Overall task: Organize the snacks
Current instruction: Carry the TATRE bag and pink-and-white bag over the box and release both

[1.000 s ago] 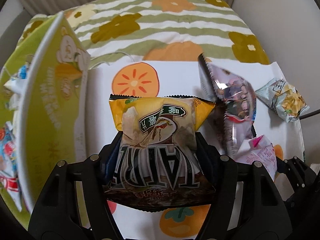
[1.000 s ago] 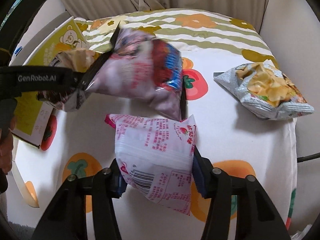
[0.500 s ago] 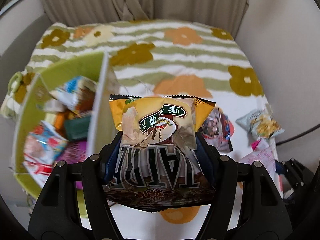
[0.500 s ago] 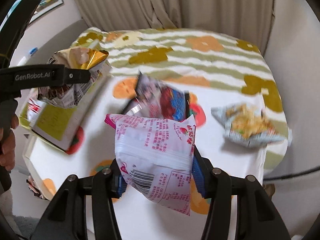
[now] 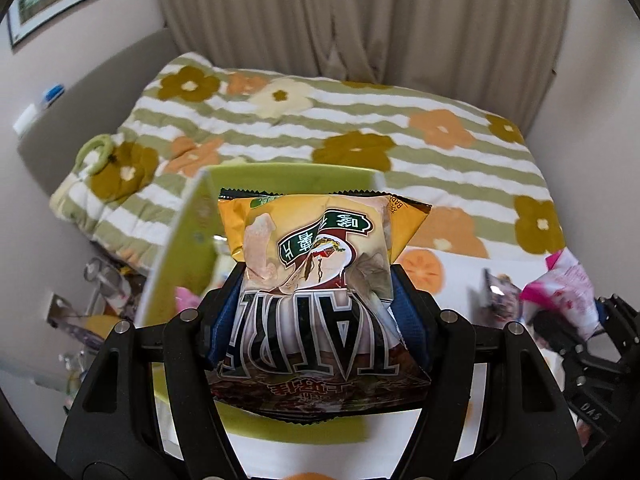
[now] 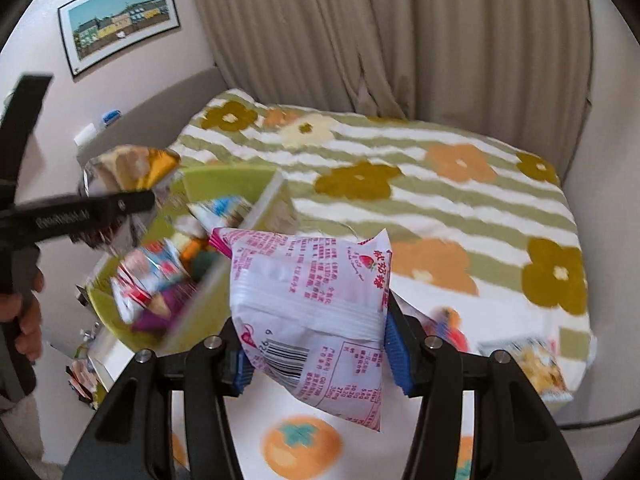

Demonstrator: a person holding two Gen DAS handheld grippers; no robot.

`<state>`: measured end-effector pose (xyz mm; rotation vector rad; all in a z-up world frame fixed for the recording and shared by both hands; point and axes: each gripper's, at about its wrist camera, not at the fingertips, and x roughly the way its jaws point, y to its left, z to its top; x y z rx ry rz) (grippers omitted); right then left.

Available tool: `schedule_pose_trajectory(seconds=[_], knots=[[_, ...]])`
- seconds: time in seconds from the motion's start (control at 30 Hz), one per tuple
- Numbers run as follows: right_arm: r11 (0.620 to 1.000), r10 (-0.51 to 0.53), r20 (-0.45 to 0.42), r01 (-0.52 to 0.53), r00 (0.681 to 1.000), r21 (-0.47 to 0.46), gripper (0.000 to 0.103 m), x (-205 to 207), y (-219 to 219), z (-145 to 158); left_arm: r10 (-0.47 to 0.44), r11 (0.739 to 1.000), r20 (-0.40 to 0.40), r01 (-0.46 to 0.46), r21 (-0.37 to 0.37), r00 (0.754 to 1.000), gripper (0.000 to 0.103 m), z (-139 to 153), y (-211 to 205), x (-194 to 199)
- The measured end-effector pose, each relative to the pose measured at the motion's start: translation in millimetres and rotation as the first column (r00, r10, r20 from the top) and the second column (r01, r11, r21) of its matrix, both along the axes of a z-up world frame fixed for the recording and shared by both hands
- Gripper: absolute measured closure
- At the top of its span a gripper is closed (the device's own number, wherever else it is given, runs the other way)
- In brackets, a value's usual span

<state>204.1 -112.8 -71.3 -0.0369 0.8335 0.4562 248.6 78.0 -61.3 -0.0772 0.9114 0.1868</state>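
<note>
Your left gripper (image 5: 320,316) is clamped on the yellow chip bag (image 5: 320,280), the green box (image 5: 192,248) just beyond its fingers. Your right gripper (image 6: 316,348) pinches the pink-printed white packet (image 6: 312,308); the box sits ahead-left of it.

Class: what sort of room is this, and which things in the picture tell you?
Probably a bedroom: a bed with a floral quilt, long curtains behind it and a framed picture on the wall.
</note>
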Motion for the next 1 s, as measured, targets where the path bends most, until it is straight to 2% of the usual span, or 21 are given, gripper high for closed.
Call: schedule_pose_trajectory(seconds=[0.23,0.4,0.53,0.57,0.6,0.63,0.67,0.73,0.87,1.0], knots=[[1.000,0.006,-0.016,-0.005,1.000,0.026,0.053,27,88,13,-0.005,1.000,-0.007,0.005,-0.010,1.000,0.038,-10,84,26],[0.999,-0.050,-0.057,0.051,0.997,0.013,0.053,49,139,4,-0.067,0.997,-0.039,0.066,-0.034,0.997,0.038,-35,118,56],[0.996,-0.093,-0.083,0.093,0.992,-0.003,0.053,58,162,-4,-0.124,0.991,-0.054,0.121,-0.057,0.991,0.036,-54,129,81],[0.995,-0.100,-0.087,0.100,0.991,-0.008,0.053,59,164,-5,-0.142,0.989,-0.055,0.139,-0.058,0.988,0.033,-56,129,86],[0.994,-0.108,-0.093,0.107,0.990,-0.018,0.053,61,168,-7,-0.157,0.987,-0.064,0.154,-0.049,0.986,0.015,-59,128,91],[0.993,-0.115,-0.097,0.113,0.989,-0.026,0.053,62,171,-8,-0.167,0.986,-0.081,0.166,-0.024,0.983,0.005,-64,127,96],[0.992,-0.122,-0.100,0.119,0.988,-0.034,0.053,64,173,-9,-0.175,0.985,-0.082,0.175,-0.011,0.981,0.000,-66,127,98],[0.991,-0.133,-0.108,0.128,0.985,-0.046,0.053,67,175,-10,-0.189,0.982,-0.079,0.188,-0.021,0.979,0.000,-70,129,95],[0.989,-0.139,-0.121,0.132,0.983,-0.063,0.053,71,180,-15,-0.189,0.978,-0.102,0.179,-0.106,0.977,0.001,-83,139,85],[0.992,-0.118,-0.135,0.110,0.984,-0.068,0.053,75,185,-20,-0.172,0.981,-0.119,0.159,-0.112,0.978,0.001,-87,144,69]])
